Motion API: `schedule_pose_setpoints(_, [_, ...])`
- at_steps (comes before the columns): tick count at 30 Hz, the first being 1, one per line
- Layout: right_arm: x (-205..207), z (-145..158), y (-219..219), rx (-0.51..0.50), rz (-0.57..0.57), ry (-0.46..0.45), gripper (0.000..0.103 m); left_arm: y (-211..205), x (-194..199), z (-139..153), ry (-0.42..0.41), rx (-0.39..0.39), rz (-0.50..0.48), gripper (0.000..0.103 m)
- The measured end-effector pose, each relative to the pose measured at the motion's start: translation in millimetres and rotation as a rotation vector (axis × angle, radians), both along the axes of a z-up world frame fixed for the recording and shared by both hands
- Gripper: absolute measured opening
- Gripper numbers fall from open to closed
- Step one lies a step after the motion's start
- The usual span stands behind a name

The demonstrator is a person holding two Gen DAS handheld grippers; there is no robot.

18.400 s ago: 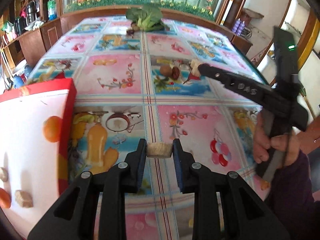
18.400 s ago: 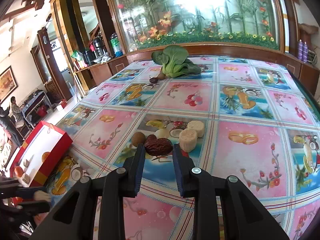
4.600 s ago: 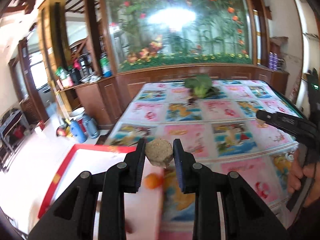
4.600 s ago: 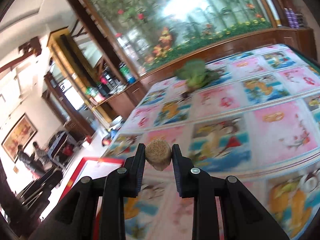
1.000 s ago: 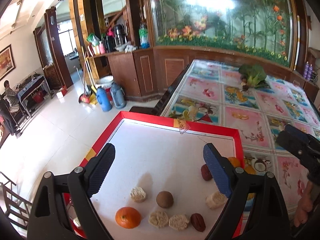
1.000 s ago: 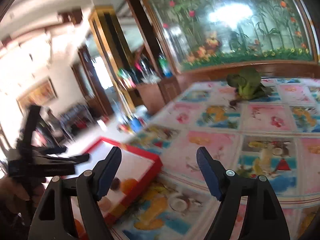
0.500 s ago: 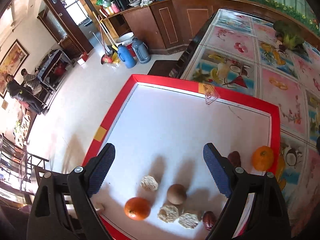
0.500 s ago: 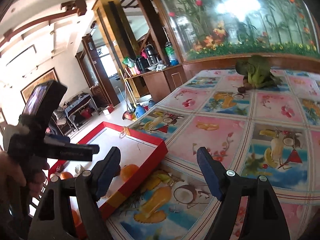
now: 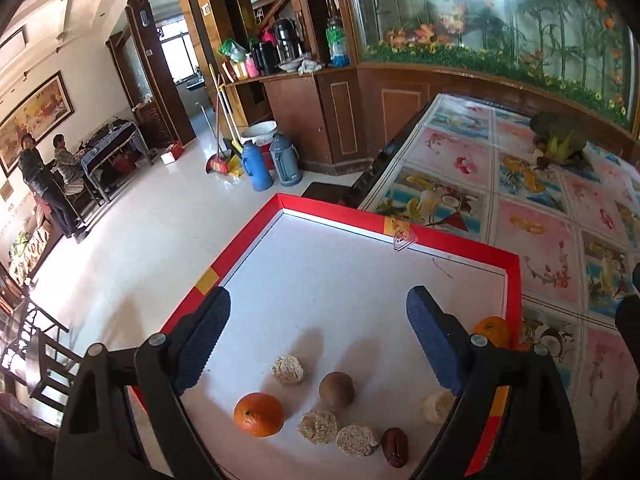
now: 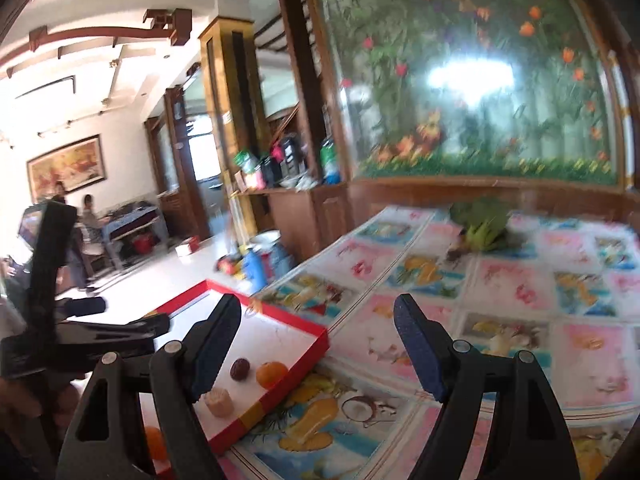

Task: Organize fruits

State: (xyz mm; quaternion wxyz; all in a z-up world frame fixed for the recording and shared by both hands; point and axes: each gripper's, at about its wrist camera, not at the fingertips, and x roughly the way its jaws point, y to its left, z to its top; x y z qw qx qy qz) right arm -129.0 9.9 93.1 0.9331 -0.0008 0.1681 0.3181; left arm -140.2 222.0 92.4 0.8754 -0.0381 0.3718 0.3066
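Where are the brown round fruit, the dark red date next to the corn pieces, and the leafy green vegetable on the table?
brown round fruit (image 9: pixel 336 391): left wrist view, middle of its top.
dark red date (image 9: pixel 394 447): left wrist view, centre of its body.
leafy green vegetable (image 9: pixel 559 136): left wrist view, its leaves.

Home: dining table (image 9: pixel 532 216), thermoses (image 9: pixel 272 164)

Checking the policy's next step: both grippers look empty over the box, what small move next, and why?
Probably swing the right gripper back over the tablecloth toward the greens, the only item visible outside the box. Both grippers are open and empty; the left gripper hangs over oranges, dates and other pieces already in the box.
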Motion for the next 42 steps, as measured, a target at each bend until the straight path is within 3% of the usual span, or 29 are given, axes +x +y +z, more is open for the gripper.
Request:
schedule_pose_setpoints(3, [-39.4, 14.9, -7.8, 0.031, -0.04, 0.069, 0.079, -5.4, -30.1, 11.6, -0.053, -0.005, 0.007, 0.1])
schedule_pose_setpoints(8, [-101.3, 41.7, -22.4, 0.022, -0.098, 0.024, 0.079, -16.4, -93.8, 41.9, -0.154, -0.021, -0.01, 0.103])
schedule_pose_setpoints(10, [-117.6, 49.8, -28.2, 0.039, -0.094, 0.036, 0.079, -22.2, -113.8, 52.3, -0.172, 0.018, -0.017, 0.103])
schedule_pose_setpoints(13, [-138.6, 54.1, -34.3, 0.042, -0.123, 0.041, 0.079, -32.9, -145.1, 64.8, -0.199, 0.063, -0.005, 0.103])
schedule_pose_setpoints(16, [-157.5, 52.9, -37.7, 0.04, -0.147, 0.042, 0.079, -46.1, -174.4, 70.8, -0.217, 0.043, -0.056, 0.103])
schedule_pose_setpoints(25, [-195.4, 57.5, -41.5, 0.049, -0.111, -0.014, 0.079, -62.2, -248.5, 86.4, -0.295, 0.092, -0.064, 0.103])
schedule_pose_setpoints(33, [-193.1, 52.6, -31.8, 0.056, -0.088, -0.087, 0.08, -61.3, -250.6, 93.8, -0.316, 0.095, -0.073, 0.103])
schedule_pose_setpoints(42, [-202.1, 50.4, -16.9, 0.056, -0.055, -0.076, 0.08, -57.9, -248.7, 83.3, -0.318, 0.125, -0.118, 0.103])
